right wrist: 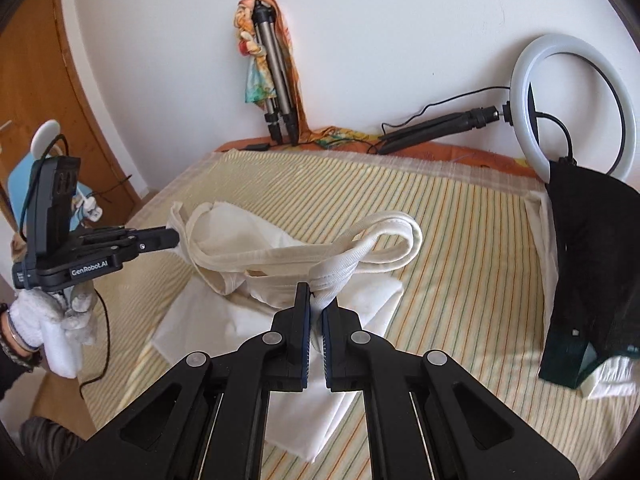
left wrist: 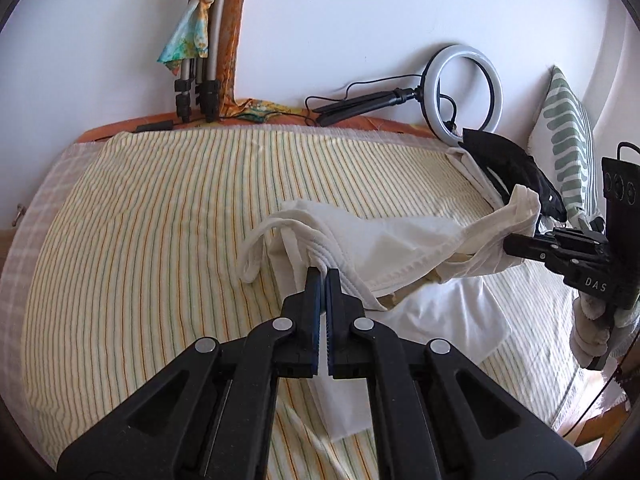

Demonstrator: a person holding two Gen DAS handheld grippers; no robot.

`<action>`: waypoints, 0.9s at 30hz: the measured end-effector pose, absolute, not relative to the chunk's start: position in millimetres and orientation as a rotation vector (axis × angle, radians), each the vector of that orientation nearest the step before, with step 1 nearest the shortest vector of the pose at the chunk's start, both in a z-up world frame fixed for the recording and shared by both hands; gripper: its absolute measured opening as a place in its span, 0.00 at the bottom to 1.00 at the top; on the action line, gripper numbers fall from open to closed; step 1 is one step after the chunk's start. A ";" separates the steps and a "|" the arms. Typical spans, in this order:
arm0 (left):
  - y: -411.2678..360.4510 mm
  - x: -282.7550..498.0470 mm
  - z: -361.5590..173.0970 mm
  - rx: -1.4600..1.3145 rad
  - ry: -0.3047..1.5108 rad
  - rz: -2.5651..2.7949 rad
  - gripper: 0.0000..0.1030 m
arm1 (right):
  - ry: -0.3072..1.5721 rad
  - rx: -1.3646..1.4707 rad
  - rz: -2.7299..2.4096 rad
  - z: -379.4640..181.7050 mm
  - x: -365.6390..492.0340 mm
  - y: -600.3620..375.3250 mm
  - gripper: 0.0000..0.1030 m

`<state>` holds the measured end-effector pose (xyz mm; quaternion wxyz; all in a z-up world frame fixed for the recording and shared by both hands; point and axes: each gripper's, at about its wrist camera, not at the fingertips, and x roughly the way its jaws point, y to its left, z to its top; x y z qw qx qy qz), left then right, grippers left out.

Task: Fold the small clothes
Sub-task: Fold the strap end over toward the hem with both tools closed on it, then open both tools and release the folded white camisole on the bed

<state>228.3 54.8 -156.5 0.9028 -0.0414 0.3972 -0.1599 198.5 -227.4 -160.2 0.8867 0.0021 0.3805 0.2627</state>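
A small white tank top (left wrist: 404, 246) hangs stretched between my two grippers above the striped bed (left wrist: 160, 208). My left gripper (left wrist: 323, 274) is shut on one shoulder strap. My right gripper (right wrist: 316, 295) is shut on the other shoulder strap (right wrist: 360, 246). The right gripper also shows at the right of the left wrist view (left wrist: 506, 246), and the left gripper at the left of the right wrist view (right wrist: 176, 238). The lower part of the top (right wrist: 304, 412) drapes down onto the bed below my fingers.
A black garment (right wrist: 592, 264) lies over white cloth at the bed's right side. A ring light (right wrist: 572, 104) and a tripod (right wrist: 276, 84) lean against the white wall behind the bed. A green-patterned pillow (left wrist: 568, 140) stands at the far right. A wooden door (right wrist: 44, 92) is at left.
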 end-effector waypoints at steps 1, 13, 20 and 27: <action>55.8 221.8 -159.8 -0.097 0.825 -0.329 0.00 | 0.796 -0.011 0.544 -164.6 191.0 -224.9 0.04; 64.8 170.4 -170.8 -0.198 0.822 -0.333 0.00 | 0.743 -0.097 0.509 -172.3 146.9 -224.4 0.04; 74.3 112.7 -171.8 -0.102 0.871 -0.341 0.02 | 0.826 -0.102 0.542 -180.9 104.7 -238.1 0.06; 75.4 104.7 -125.4 -0.035 0.792 -0.380 0.02 | 0.801 -0.030 0.582 -154.4 83.1 -249.6 0.06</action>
